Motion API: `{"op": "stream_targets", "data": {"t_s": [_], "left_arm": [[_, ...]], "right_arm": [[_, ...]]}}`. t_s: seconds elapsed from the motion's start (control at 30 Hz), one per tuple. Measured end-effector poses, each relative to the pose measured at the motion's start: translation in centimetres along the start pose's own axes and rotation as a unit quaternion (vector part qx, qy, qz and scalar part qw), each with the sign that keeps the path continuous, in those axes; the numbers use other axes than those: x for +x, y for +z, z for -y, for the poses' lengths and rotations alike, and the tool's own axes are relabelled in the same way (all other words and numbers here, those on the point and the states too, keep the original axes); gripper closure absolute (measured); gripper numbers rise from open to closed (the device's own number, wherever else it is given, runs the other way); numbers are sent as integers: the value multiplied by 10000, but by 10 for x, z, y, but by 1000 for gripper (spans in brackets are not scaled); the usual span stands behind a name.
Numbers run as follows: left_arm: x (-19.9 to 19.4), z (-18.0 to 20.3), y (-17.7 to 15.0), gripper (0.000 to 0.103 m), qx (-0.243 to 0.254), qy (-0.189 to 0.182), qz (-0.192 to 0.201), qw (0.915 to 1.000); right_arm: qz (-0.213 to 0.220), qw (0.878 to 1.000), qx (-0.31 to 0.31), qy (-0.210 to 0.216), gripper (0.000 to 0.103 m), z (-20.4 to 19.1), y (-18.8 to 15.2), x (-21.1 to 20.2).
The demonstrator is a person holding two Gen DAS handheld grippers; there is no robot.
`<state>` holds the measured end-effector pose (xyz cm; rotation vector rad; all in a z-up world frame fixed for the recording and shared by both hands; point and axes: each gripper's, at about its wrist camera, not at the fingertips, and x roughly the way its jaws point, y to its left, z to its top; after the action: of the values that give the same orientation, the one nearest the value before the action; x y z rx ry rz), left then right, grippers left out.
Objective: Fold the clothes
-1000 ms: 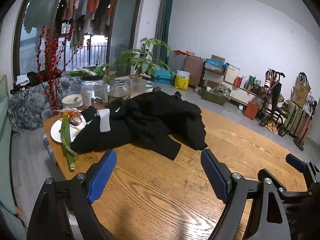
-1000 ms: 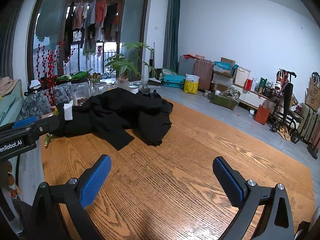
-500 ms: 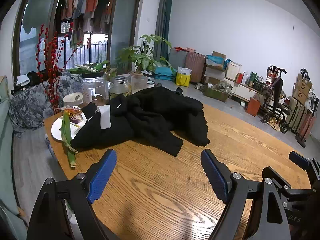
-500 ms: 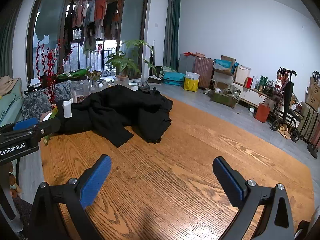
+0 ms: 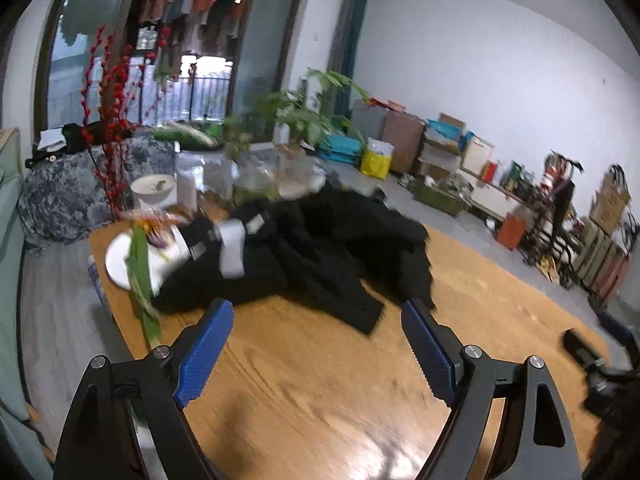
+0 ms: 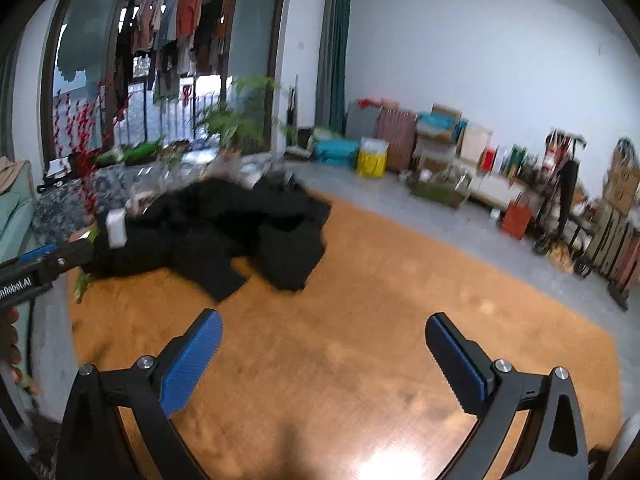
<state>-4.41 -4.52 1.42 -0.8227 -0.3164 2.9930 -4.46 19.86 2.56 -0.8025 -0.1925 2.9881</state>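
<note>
Holding both tongs low over the brown wooden table [image 5: 304, 380], I point them forward toward the crumpled black garment with a white label [image 5: 312, 256]. My left gripper with blue ribbed pads [image 5: 316, 316] is wide open and holds nothing; its fingertips are just before the near edge of the cloth, and I cannot tell if the right one touches it. My right gripper [image 6: 322, 330] is also wide open and empty, above bare wood, well apart from the garment. The garment lies in a heap at the far left part of the table, partly over a white round plate [image 5: 120, 264] with a long green leaf [image 5: 140, 276]. Both views are a little blurred.
</note>
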Motion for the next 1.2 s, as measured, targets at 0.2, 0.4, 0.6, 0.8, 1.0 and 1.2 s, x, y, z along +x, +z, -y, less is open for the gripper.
{"op": "stream_targets", "data": {"t_s": [0.2,0.4,0.6,0.8,1.0,1.2], "left_arm": [[66,-9,40,17,-114,353,-210,9991],[177,9,22,17,-105,163,-1286,9915],[231,28,-4,66,333,112,-1675,9853],[164,29,5,93,277,-673,-1476,9864],[40,41,23,93,175,-1824,-1032,9776],[-60,45,54,93,12,-2367,-737,9688]], "right_arm": [[196,9993,92,315,0,0,55,45],[-1030,9934,-219,456,5,-36,39,180],[-1642,9839,-496,499,57,-75,19,266],[-1283,9880,294,805,95,-40,13,238],[-691,9880,1311,438,95,96,5,109],[153,9848,1417,-989,95,201,-15,-71]]}}
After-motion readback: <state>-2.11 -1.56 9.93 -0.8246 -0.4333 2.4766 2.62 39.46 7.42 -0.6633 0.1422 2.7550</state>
